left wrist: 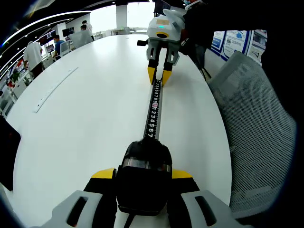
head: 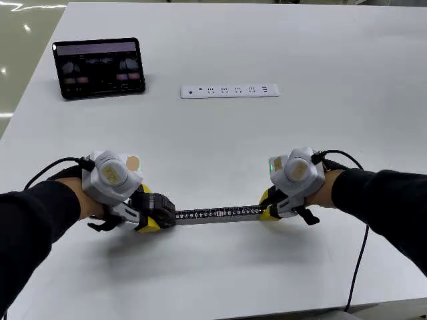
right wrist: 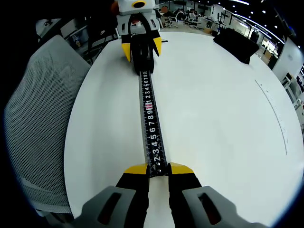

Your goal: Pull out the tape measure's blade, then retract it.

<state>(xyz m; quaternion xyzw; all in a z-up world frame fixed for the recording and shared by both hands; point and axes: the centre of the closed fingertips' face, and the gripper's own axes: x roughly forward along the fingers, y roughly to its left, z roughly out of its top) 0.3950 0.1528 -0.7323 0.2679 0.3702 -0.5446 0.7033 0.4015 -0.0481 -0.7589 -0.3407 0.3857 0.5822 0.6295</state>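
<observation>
The black tape measure case was clamped between the yellow-tipped jaws of the left gripper. Its dark numbered blade ran straight out from those jaws to the right gripper, whose yellow-tipped jaws were pinched narrowly on the blade's end. The drawn-out blade stretched low over the white table between the two pairs of jaws; whether it touched the top could not be told. Well beyond both jaws a long white power strip lay flat, and a black tablet with a lit screen stood propped further off. A grey mesh chair stood beside the table, and people stood in the open office behind.
</observation>
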